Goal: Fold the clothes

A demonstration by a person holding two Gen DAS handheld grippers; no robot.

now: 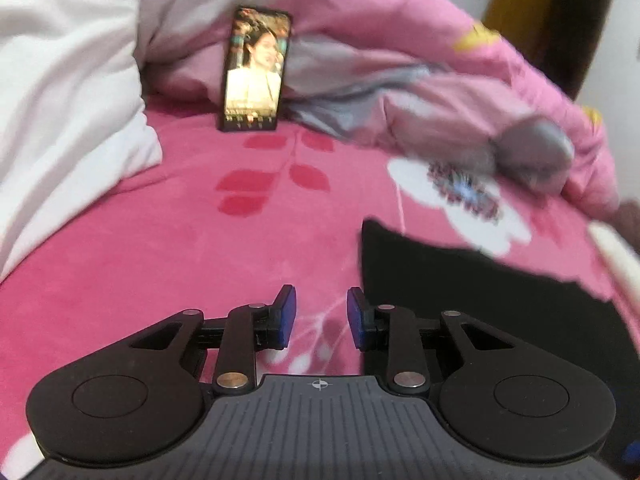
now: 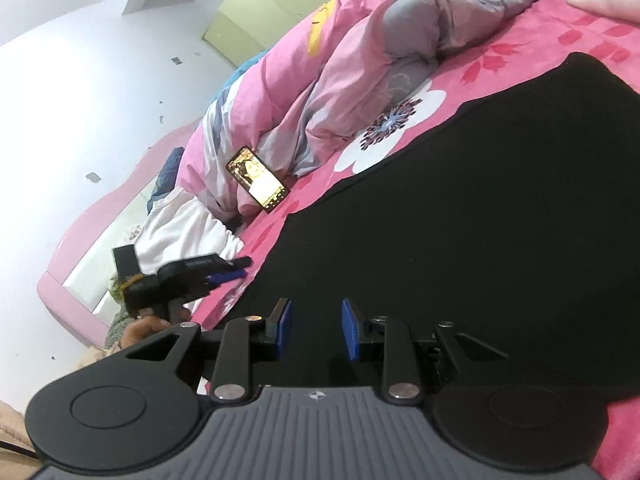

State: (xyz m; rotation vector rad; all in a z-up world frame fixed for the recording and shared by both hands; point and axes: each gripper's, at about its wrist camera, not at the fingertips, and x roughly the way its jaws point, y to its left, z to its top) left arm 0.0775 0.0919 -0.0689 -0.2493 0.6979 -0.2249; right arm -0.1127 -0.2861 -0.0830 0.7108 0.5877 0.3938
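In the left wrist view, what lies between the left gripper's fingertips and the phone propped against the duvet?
Only bare pink sheet with a red leaf print lies between the left gripper and the phone. The black garment lies off to the right of that stretch.

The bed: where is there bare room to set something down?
Free: the pink sheet between the white pillow, the phone and the black garment. Crowded: the far side, where the rumpled duvet is heaped, and the right, which the garment covers.
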